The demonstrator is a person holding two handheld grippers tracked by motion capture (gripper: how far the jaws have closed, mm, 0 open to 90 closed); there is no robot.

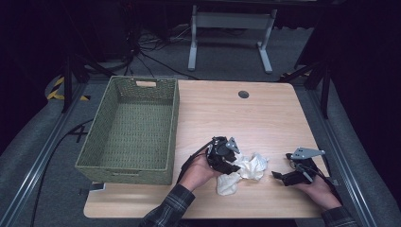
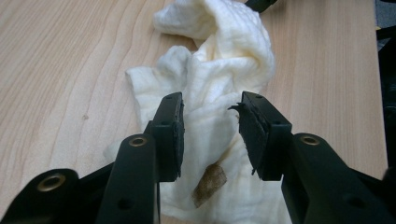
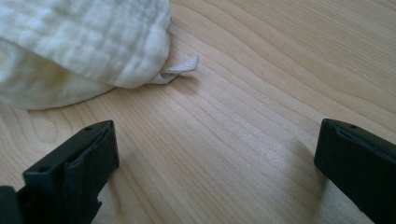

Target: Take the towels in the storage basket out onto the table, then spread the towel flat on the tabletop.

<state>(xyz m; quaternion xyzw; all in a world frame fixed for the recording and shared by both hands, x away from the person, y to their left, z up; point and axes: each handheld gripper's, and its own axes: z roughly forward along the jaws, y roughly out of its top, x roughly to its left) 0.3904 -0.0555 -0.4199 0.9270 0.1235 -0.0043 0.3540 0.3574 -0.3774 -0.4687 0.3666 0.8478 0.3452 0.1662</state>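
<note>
We see the left gripper [image 2: 211, 135] with jaws apart astride the cream cloth [image 2: 219, 88]; at its 3 o'clock, the right gripper [image 3: 215, 172] gapes over bare tabletop [image 3: 261, 93].

Left gripper [image 1: 226, 158]: black body, grey three-cornered plate on top, black cable trailing. Jaws are flat black bars with brass-ringed screw holes; right pad frayed at its top edge. Right gripper [image 1: 280, 176]: same build, grey plate. Sleeves [image 1: 171, 206]: dark plaid, both arms.
</note>
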